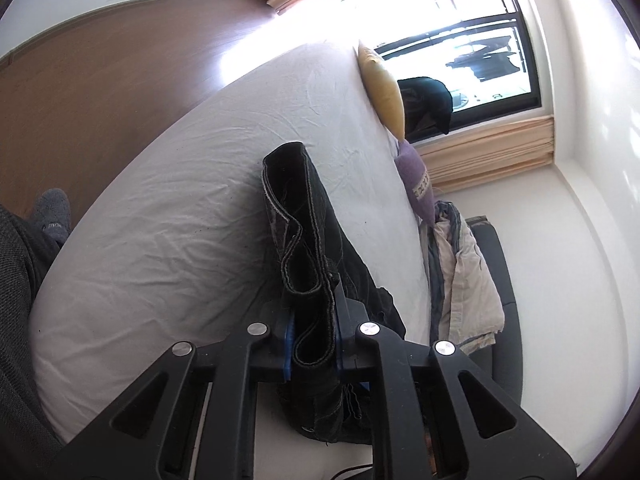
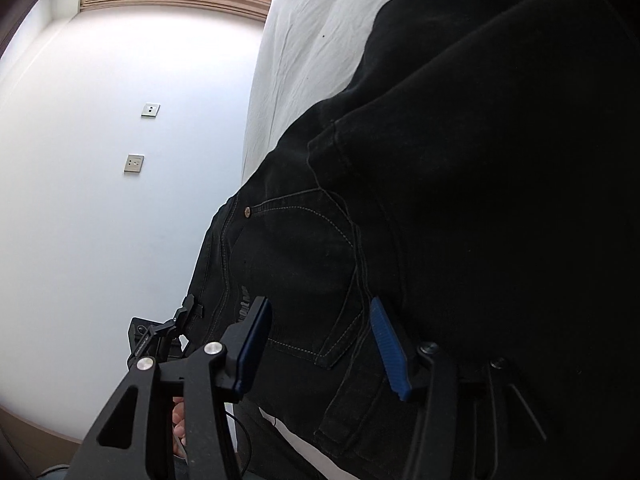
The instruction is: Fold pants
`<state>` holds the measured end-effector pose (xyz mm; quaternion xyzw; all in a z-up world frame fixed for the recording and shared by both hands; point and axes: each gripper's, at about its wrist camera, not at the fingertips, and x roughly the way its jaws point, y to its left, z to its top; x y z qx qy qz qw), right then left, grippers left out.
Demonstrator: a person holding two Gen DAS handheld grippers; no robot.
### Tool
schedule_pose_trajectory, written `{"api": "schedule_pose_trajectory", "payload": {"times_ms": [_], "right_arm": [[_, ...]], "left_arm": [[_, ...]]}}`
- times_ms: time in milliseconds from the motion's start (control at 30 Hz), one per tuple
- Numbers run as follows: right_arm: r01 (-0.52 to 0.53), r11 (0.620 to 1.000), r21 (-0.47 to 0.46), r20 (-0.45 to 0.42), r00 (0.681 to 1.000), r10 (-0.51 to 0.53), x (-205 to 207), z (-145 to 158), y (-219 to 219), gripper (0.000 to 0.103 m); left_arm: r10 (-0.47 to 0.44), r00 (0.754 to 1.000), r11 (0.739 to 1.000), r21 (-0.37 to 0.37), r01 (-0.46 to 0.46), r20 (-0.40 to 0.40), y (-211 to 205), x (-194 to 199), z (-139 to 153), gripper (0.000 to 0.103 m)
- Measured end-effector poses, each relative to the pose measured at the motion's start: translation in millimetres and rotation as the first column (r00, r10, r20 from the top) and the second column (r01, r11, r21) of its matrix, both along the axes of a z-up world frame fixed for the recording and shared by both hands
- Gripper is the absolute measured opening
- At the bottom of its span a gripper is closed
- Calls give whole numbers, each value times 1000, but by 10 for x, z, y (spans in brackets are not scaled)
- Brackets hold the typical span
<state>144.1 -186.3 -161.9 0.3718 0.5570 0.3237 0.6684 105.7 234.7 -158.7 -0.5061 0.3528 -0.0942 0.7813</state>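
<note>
Your left tool (image 1: 314, 344) is clenched on the stacked hems of the black denim pants (image 1: 308, 216), thick stitched edges pinched together, likely so both legs travel as one. Your right tool (image 2: 320, 344) hangs released over the waist end, at the pocket. The pants lie on the bed (image 1: 168, 208), its white sheet wrinkled.

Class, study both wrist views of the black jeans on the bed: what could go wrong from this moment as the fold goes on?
1. The left gripper pinches only the stacked hems of the black jeans; a layer could slip free and the legs fall uneven.
2. The right gripper stands open over the pocket area, so that end is unheld and may drag across the white sheet.
3. The jeans lie near the mattress edge and could slide off.
</note>
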Motion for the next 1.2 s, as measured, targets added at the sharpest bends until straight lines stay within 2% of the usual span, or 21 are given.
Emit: {"api": "schedule_pose_trajectory", "payload": {"times_ms": [133,233,267,333,400,467,533,600,667,733,800,867,933,1000,1067,1133,1200], "right_arm": [[15,1000,27,20,1000,-16,-32,-34,-24,55],[41,997,69,12,999,-41,-38,-44,-87,55],[80,991,109,-4,997,-80,-52,-37,-192,57],[99,987,128,-2,995,-100,-58,-19,-255,64],[128,980,155,4,991,-131,-53,27,-406,65],[154,969,191,1,988,-157,-52,79,-585,68],[177,956,233,11,983,-185,-58,160,-792,71],[189,949,253,30,979,-203,-63,263,-990,73],[192,948,255,63,975,-214,-80,383,-1171,77],[189,957,218,99,972,-214,-116,474,-1335,81],[172,976,137,129,973,-189,-177,503,-1448,82],[156,985,78,129,978,-165,-217,497,-1517,82],[129,990,65,124,983,-136,-245,481,-1517,82],[93,994,49,140,985,-99,-269,534,-1507,82],[54,998,18,162,985,-56,-308,591,-1414,82],[32,998,-61,158,987,-22,-323,604,-1360,81],[18,992,-127,152,988,1,-336,581,-1302,68]], "left_arm": [[-24,999,999,27,23,21,-18,7,173,12],[-70,996,993,102,65,54,-171,34,448,12],[-92,993,988,134,83,69,-262,58,570,12],[-147,984,973,193,126,101,-487,101,822,12],[-221,966,950,253,182,133,-824,174,1063,12],[-316,937,909,329,255,148,-1267,241,1254,12],[-419,897,854,395,337,141,-1776,294,1313,12],[-504,855,801,435,412,118,-2230,306,1242,12],[-575,816,724,503,472,63,-2667,273,1057,12],[-615,788,662,543,516,1,-2974,218,850,12],[-652,757,608,573,550,-35,-3189,137,734,12],[-685,727,552,620,558,-45,-3377,46,734,12],[-708,704,501,667,552,-51,-3539,-14,754,12],[-719,691,465,692,553,-69,-3653,-51,738,12],[-728,681,439,709,551,-78,-3759,-99,717,12],[-737,670,415,726,549,-85,-3851,-145,706,12],[-750,656,389,740,549,-92,-3946,-182,685,12]]}}
